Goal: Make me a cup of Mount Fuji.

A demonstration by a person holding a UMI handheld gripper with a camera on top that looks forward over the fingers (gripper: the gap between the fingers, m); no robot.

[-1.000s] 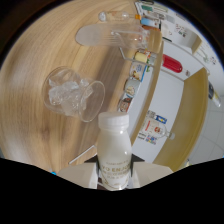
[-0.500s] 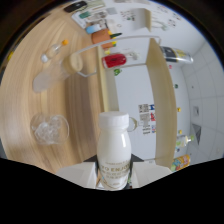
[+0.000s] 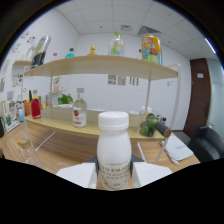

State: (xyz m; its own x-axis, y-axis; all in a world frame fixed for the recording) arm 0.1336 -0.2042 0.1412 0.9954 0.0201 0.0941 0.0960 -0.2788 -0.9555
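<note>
A white plastic milk bottle (image 3: 114, 150) with a white cap stands upright between my fingers, its label partly readable. My gripper (image 3: 114, 178) is shut on the bottle, with a white finger pad (image 3: 76, 175) against its left side and the other against its right side. A clear glass (image 3: 25, 146) stands on the wooden table (image 3: 60, 155) to the left, beyond the fingers. The bottle's base is hidden below the fingers.
A wooden shelf unit (image 3: 100, 131) lies ahead, holding a clear bottle with a red label (image 3: 79, 112), a red bottle (image 3: 35, 107) and green items (image 3: 147, 127). Bottles and a colourful carton (image 3: 151, 47) stand on its upper board. A notebook (image 3: 175, 147) and a dark chair (image 3: 207, 142) are to the right.
The view has swung up from looking down on the table and the ice-filled glass to level with the shelves. The bottle stays held between the fingers.
</note>
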